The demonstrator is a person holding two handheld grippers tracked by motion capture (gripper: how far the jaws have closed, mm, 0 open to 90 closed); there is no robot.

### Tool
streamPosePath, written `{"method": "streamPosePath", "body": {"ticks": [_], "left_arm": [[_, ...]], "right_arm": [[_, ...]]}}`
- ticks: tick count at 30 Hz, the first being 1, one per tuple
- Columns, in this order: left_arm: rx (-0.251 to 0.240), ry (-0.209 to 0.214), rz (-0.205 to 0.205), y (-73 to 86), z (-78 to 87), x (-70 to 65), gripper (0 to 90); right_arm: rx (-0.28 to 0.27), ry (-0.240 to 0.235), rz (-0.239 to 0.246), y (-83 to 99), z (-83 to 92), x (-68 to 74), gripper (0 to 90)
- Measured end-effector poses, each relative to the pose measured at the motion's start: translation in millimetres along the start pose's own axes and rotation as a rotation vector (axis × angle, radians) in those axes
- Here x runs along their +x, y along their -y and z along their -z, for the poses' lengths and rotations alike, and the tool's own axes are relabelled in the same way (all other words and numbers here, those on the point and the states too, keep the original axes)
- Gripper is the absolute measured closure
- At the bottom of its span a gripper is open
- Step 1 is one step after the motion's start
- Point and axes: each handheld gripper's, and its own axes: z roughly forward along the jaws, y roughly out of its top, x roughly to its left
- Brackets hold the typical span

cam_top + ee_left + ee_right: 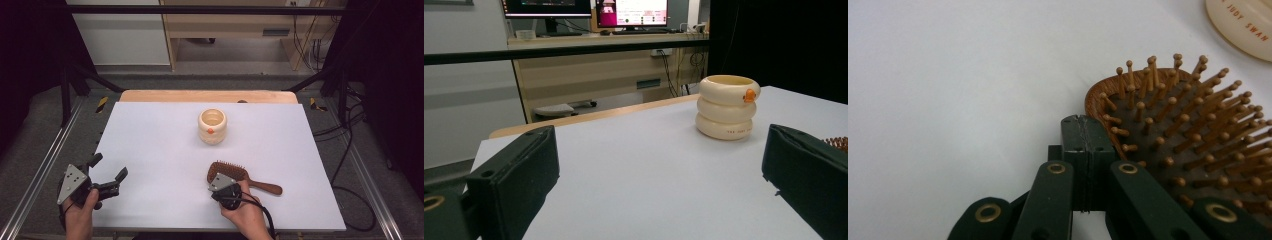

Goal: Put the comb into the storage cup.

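Right hand-held gripper [216, 176], jaws pressed together and empty, at the near rim of the hairbrush [239, 176] head. Brush flat on the counter [150, 145], bristles up, handle running rightward; left hand-held gripper [107, 175], jaws apart, well off.

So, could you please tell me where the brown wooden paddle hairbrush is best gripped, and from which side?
Probably the narrow handle of the brown wooden paddle hairbrush, taken from above with the jaws across it. It lies flat, bristles up, handle pointing right, away from the wide head. The shut right gripper sits at the head's near edge, so it would open and shift right.
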Motion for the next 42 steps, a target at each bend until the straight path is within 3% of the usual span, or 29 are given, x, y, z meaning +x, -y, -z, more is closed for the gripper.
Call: {"method": "streamPosePath", "body": {"ticks": [11,27,36,37,42], "left_arm": [[0.000,0.002,-0.001,-0.1,0.0,0.0,2.0],[0.003,0.005,0.000,0.1,-0.6,-0.4,2.0],[0.003,0.006,-0.002,-0.1,-0.3,-1.1,2.0],[0.002,0.005,0.001,-0.1,0.0,-0.6,2.0],[-0.001,-0.001,0.006,0.1,0.3,0.3,2.0]], "right_arm": [[0.006,0.050,-0.078,-10.5,-12.6,-5.2,90.0],[0.007,0.070,-0.139,-14.4,-17.8,-11.3,90.0],[-0.076,0.010,-0.192,-13.8,3.0,-14.4,90.0],[-0.113,0.003,-0.210,-11.6,14.9,-19.0,90.0],[-0.171,0.019,-0.252,-3.9,39.1,-32.6,89.1]]}}
